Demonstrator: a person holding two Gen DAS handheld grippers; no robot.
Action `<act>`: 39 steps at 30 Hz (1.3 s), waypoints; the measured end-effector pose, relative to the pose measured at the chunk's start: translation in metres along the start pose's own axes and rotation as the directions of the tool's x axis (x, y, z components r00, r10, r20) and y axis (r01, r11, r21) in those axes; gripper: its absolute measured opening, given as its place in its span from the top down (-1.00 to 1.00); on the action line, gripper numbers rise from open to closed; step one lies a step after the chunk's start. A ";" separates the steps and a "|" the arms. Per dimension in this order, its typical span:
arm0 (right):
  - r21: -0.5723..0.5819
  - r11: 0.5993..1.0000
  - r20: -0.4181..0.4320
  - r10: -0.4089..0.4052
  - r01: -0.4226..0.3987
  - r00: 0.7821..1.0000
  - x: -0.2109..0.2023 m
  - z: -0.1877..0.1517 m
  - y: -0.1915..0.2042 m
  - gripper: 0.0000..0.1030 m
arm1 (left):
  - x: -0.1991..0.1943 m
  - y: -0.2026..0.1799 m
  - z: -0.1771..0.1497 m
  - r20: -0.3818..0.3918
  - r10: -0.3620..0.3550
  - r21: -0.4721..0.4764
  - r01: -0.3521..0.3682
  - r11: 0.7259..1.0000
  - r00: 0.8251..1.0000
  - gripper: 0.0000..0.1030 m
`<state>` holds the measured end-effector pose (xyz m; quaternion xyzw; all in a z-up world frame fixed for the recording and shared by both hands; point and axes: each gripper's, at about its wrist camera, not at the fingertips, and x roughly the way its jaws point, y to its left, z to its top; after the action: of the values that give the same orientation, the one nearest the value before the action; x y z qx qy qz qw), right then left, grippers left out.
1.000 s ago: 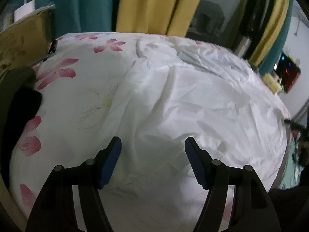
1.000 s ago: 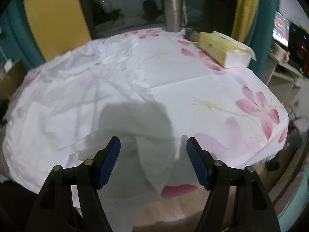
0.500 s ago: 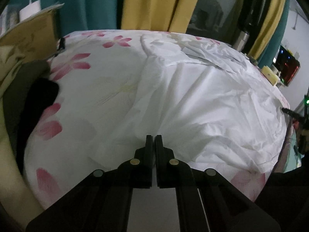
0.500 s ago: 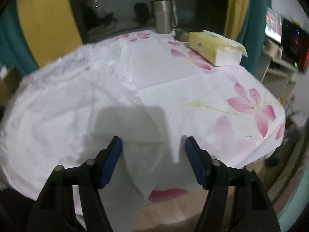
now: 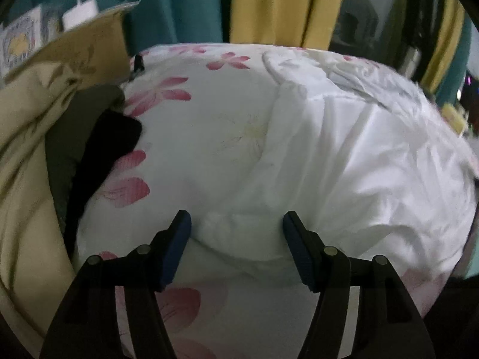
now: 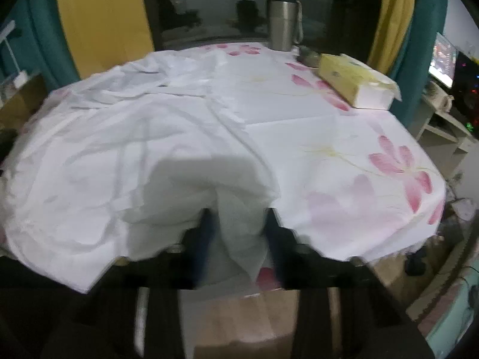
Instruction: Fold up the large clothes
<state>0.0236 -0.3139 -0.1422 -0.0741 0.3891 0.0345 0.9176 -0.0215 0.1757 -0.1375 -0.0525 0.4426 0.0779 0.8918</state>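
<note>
1. The right gripper (image 6: 236,224) is smeared by motion blur; its jaws have just been closing, and a bunched fold of the white garment (image 6: 125,161) is seen between them, though whether the pads already press on it cannot be told.
2. The left gripper (image 5: 236,230) has just reopened and is released, a rumpled hem lying between its blue pads (image 5: 176,248) untouched.
3. The garment is thin, creased white cloth, spread over a table under a tablecloth (image 6: 344,161) printed with pink flowers.
4. A steel tumbler (image 6: 283,24) and a yellow tissue pack (image 6: 356,83) are set at the far edge.
5. Teal and yellow curtains (image 5: 269,3) are hung behind; a cardboard box (image 5: 86,51) is partly cut off.
</note>
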 end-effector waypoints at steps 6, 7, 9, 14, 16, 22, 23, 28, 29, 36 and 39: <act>0.037 0.995 0.006 0.089 -0.089 0.996 -0.003 -0.001 0.001 0.92 | -0.005 -0.005 0.000 -0.023 -0.079 0.060 0.080 0.995 0.997 0.91; 0.049 0.994 0.018 0.099 -0.100 0.995 -0.005 -0.001 0.000 0.92 | -0.006 -0.005 0.001 -0.038 -0.107 0.050 0.109 0.993 0.993 0.91; 0.072 0.991 0.046 0.111 -0.114 0.993 -0.011 0.002 -0.002 0.92 | -0.009 -0.007 0.003 -0.028 -0.115 0.061 0.117 0.991 0.993 0.91; 0.091 0.988 0.122 0.113 -0.125 0.986 -0.035 0.016 -0.009 0.92 | -0.034 0.002 0.018 0.056 -0.186 0.005 0.186 0.983 0.981 0.92; 0.086 0.990 0.137 0.102 -0.115 0.985 -0.043 0.022 -0.011 0.92 | -0.047 0.006 0.026 0.098 -0.208 -0.014 0.210 0.978 0.973 0.92; 0.100 0.992 0.173 0.059 -0.077 0.983 -0.059 0.031 -0.022 0.92 | -0.073 0.008 0.042 0.169 -0.234 -0.038 0.243 0.969 0.957 0.92; 0.105 0.992 0.175 0.054 -0.074 0.983 -0.061 0.030 -0.025 0.92 | -0.076 0.009 0.042 0.175 -0.238 -0.040 0.248 0.968 0.955 0.92; 0.137 0.987 0.162 0.065 -0.088 0.985 -0.055 0.026 -0.036 0.92 | -0.074 0.013 0.035 0.155 -0.237 -0.057 0.248 0.967 0.959 0.92; 0.138 0.987 0.157 0.065 -0.087 0.985 -0.053 0.026 -0.036 0.92 | -0.075 0.013 0.033 0.154 -0.242 -0.061 0.254 0.965 0.958 0.92; 0.143 0.986 0.219 0.053 -0.085 0.974 -0.076 0.032 -0.041 0.92 | -0.091 0.027 0.036 0.214 -0.287 -0.090 0.312 0.946 0.934 0.92; 0.137 0.987 0.241 0.049 -0.084 0.969 -0.085 0.039 -0.042 0.92 | -0.098 0.028 0.045 0.247 -0.304 -0.080 0.332 0.940 0.920 0.92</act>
<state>-0.0025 -0.3498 -0.0501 0.0110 0.2808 0.0455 0.9586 -0.0500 0.2018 -0.0330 -0.1678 0.3158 -0.0361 0.9332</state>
